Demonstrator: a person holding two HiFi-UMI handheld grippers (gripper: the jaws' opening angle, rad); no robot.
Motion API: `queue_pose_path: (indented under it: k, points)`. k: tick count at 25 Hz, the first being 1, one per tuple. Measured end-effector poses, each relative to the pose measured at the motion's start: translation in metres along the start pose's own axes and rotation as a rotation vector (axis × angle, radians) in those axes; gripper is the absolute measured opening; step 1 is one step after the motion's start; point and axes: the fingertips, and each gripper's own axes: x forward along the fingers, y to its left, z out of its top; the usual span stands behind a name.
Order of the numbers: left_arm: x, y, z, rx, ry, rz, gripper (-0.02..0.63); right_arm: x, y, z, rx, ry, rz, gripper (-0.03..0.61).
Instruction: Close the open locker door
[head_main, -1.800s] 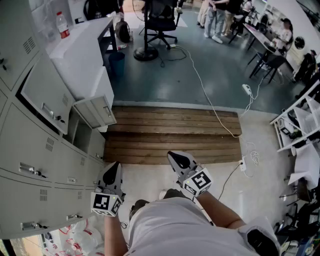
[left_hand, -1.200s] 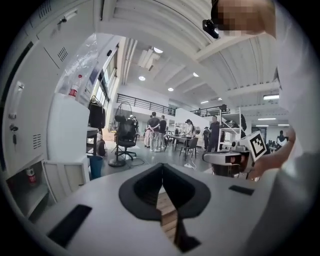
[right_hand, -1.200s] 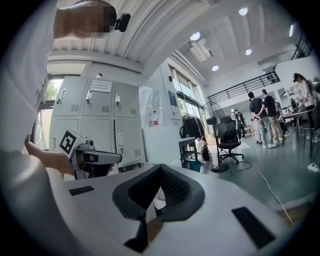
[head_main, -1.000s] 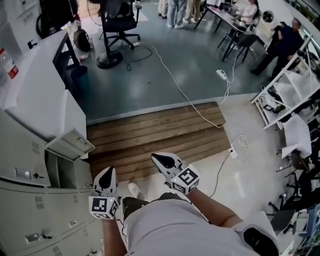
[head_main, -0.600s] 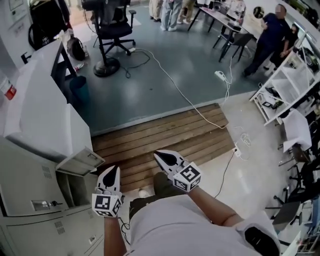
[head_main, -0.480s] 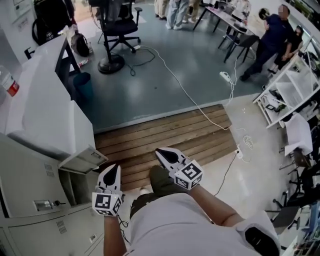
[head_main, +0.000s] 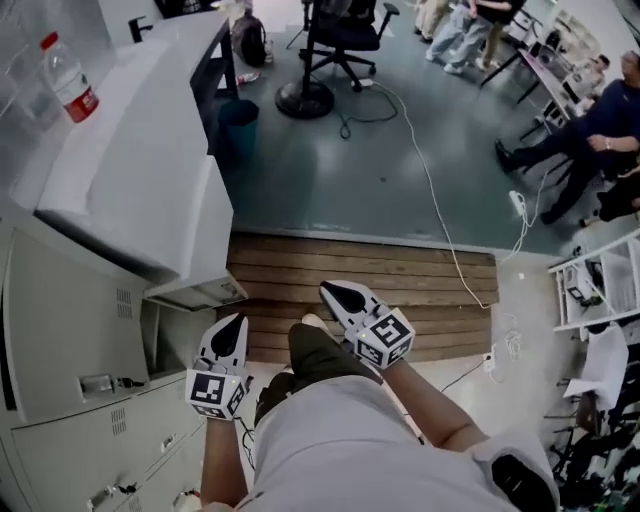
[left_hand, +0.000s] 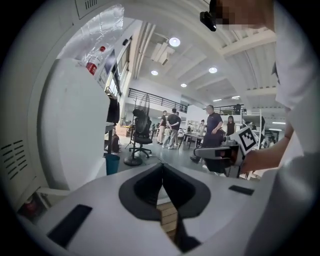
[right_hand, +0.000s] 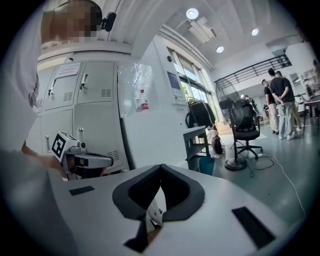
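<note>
Two tongs out in front, left (head_main: 233, 322) and right (head_main: 331, 291), both clenched shut on nothing. One small grey locker door (head_main: 198, 293) ajar, standing out from the bank of grey lockers (head_main: 70, 330), just left of the left tongs, apart from both. Dark open compartment (head_main: 162, 338) beside it. Beyond, a white cabinet (head_main: 130, 170) with a red-labelled bottle (head_main: 68, 75) on top. Ahead, a strip of wooden planks (head_main: 400, 285), then blue-grey floor (head_main: 330, 170) with a black office chair (head_main: 335, 45), a white cable (head_main: 430, 190) and people (head_main: 595, 120) seated at right.
</note>
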Motion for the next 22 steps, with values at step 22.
queue_pose_path:
  k: [22]
  points:
    - [-0.055, 0.061, 0.041, -0.266, 0.063, 0.755, 0.005, 0.165, 0.045, 0.031, -0.157, 0.344, 0.776, 0.020]
